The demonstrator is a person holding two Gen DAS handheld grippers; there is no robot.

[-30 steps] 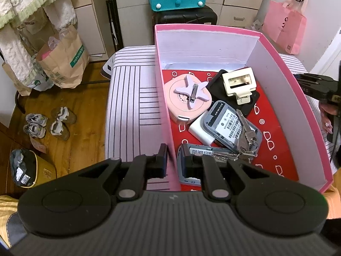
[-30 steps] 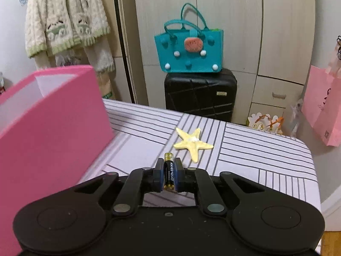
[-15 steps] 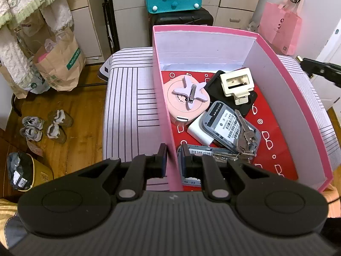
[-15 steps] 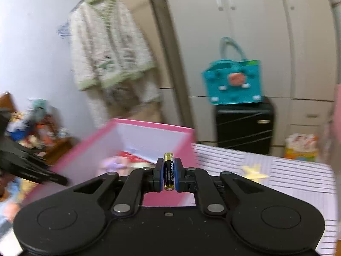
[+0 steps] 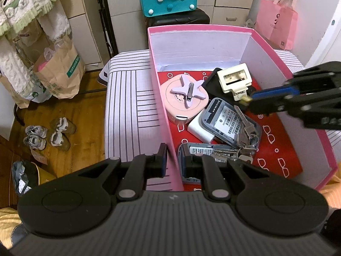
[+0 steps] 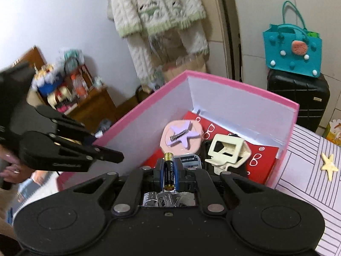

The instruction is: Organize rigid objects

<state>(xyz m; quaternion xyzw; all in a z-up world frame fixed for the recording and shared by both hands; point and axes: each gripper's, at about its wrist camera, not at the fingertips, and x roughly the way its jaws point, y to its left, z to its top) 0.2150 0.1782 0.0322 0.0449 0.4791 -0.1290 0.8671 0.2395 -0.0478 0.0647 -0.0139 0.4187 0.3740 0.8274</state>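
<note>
Right wrist view: a battery (image 6: 168,171) is held over the open pink box (image 6: 245,89), ready to go in.

The box sits on a striped tabletop (image 5: 130,98) and already holds a pink round case (image 5: 186,98), a cream clip (image 5: 234,80) and keys (image 5: 245,132). The left gripper (image 5: 172,160) straddles the box's near-left wall, jaws narrowly apart; whether they pinch it I cannot tell. The right gripper (image 6: 169,173) is clamped on the battery, whose long axis runs along the fingers, gold tip forward; the box floor lies directly below, so this hand is the nearer.
</note>
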